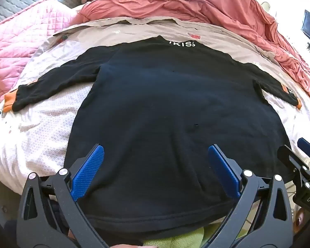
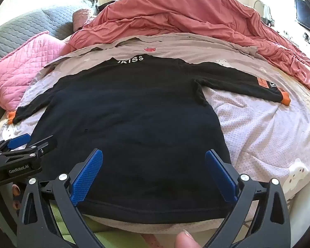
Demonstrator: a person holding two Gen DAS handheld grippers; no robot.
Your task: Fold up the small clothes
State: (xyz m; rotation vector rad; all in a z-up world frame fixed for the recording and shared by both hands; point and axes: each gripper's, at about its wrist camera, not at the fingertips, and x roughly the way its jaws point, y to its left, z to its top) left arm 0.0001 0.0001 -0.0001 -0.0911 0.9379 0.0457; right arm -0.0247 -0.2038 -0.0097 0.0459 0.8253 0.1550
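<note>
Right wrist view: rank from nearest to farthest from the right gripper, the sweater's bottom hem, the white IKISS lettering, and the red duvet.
1. Bottom hem of the black sweater, just below the right gripper.
2. IKISS lettering, at the collar, farther up.
3. Red duvet, bunched behind the collar.

Both views sit low at the near edge of the bed, each looking forward along its own blue-padded fingers toward the far side, where the red duvet (image 1: 196, 4) is heaped. The left wrist view frames the left gripper (image 1: 155, 171) close over the hem of the black long-sleeved top (image 1: 165, 95), slightly left of centre, with the right gripper (image 1: 299, 155) entering at its right edge. The right wrist view frames the right gripper (image 2: 154, 173) over the same hem further right, with the left gripper (image 2: 29, 144) at its left edge. Both share the whole top, the pink quilted pillow (image 2: 24, 62) and the duvet.
</note>
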